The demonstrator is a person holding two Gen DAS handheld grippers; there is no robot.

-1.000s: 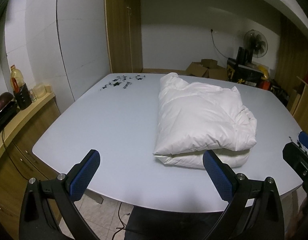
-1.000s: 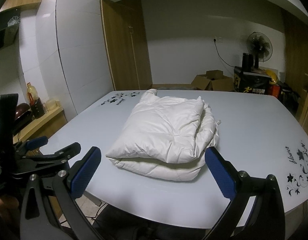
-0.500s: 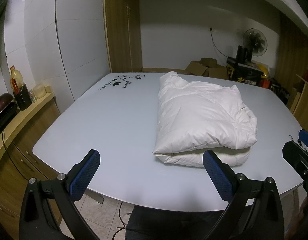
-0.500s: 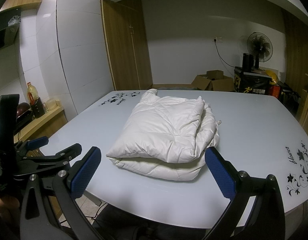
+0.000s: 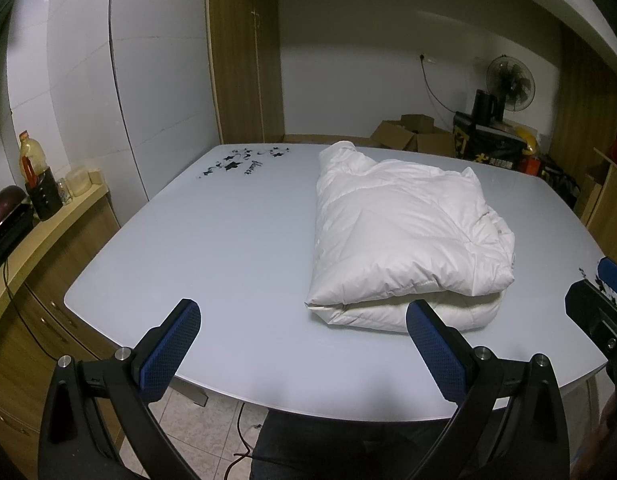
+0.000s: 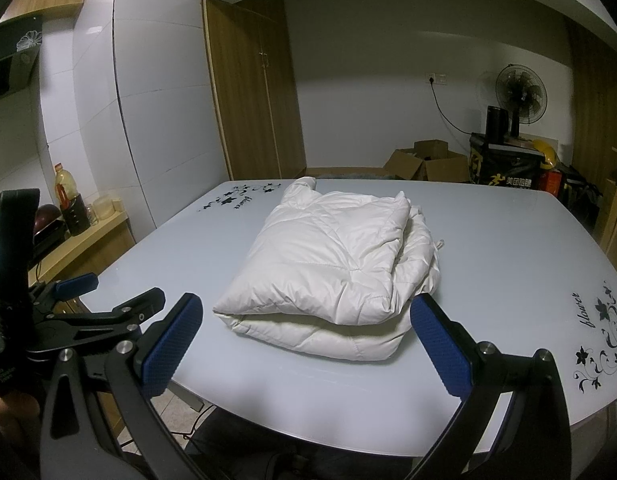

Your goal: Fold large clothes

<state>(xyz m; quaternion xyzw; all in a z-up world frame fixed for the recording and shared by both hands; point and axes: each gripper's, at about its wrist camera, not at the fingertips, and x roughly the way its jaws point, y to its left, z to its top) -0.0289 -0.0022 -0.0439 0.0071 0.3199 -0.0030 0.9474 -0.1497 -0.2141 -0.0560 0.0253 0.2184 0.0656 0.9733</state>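
A white puffy down jacket (image 5: 404, 236) lies folded into a thick bundle on the pale grey table (image 5: 212, 248). It also shows in the right wrist view (image 6: 332, 264). My left gripper (image 5: 302, 350) is open and empty, held back over the table's near edge, left of the bundle's near end. My right gripper (image 6: 306, 344) is open and empty, just short of the bundle's near edge. The left gripper also shows at the left of the right wrist view (image 6: 108, 296).
The table (image 6: 508, 264) carries black flower prints at the far left (image 5: 240, 164) and near right (image 6: 600, 336). A wooden counter (image 5: 40, 224) with a bottle (image 5: 30, 156) stands left. Cardboard boxes (image 6: 424, 164), a black case (image 6: 508, 168) and a fan (image 6: 520, 92) stand behind.
Both grippers have drawn back and risen slightly from the table; the jacket looks a little farther away. The jacket has not moved and both grippers stay open.
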